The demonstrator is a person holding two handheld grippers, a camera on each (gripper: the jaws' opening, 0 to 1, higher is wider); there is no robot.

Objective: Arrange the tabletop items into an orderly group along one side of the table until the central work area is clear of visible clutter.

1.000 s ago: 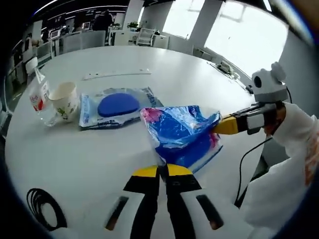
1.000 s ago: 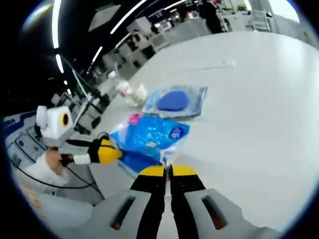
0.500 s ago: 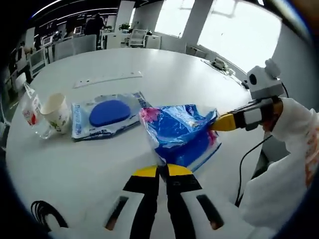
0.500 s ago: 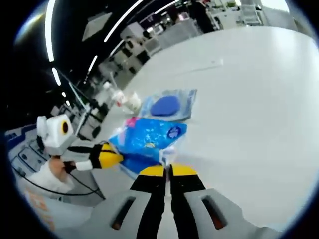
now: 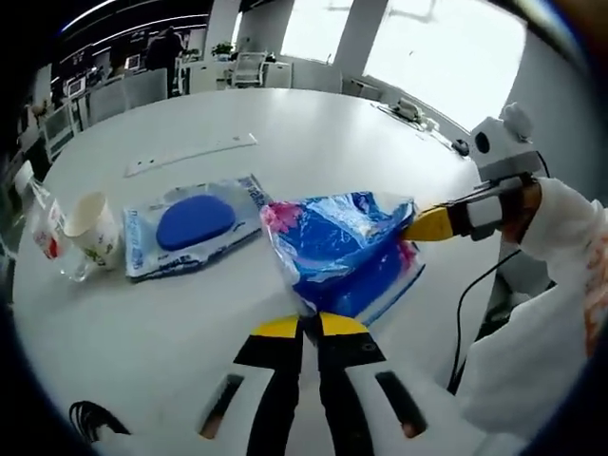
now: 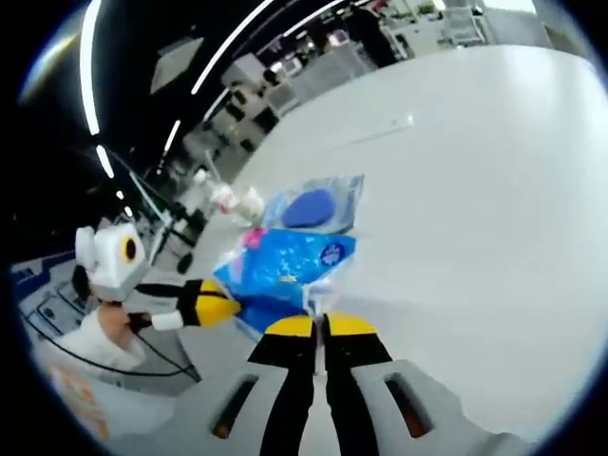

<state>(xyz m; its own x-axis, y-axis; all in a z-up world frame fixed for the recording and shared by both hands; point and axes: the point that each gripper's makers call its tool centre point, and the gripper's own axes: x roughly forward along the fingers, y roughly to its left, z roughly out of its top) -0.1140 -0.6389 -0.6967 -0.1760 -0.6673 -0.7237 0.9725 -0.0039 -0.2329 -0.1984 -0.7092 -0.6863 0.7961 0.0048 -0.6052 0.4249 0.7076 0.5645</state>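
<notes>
- While I hold both grippers together, I count one crinkled blue plastic bag (image 5: 342, 252) stretched between them, lifted off the white table (image 5: 313, 133).
- My left gripper (image 5: 310, 323) has its jaws clenched on the bag's near edge in the left gripper view.
- My right gripper (image 6: 318, 323) is likewise clamped on the same bag (image 6: 285, 266), at its opposite edge, in the right gripper view.
- I count one flat clear packet with a blue round pad (image 5: 190, 223) lying on the table just beyond the bag; it also appears in the right gripper view (image 6: 313, 204).
- One paper cup (image 5: 92, 226) stands upright beside that packet, and one clear plastic cup with red print (image 5: 46, 233) sits touching or just beside it; I cannot tell which.
- One long pale strip (image 5: 190, 152) lies farther out on the table, well apart from the packet.
- One black cable coil (image 5: 95, 418) lies at the near table edge in the left gripper view.
- From the left gripper view I see the right gripper's yellow tip (image 5: 432, 223) at the bag's far corner, held by a person's white-sleeved arm (image 5: 541, 313).
- From the right gripper view I see the left gripper's yellow tip (image 6: 211, 306) beside the bag, and dark office desks behind.
</notes>
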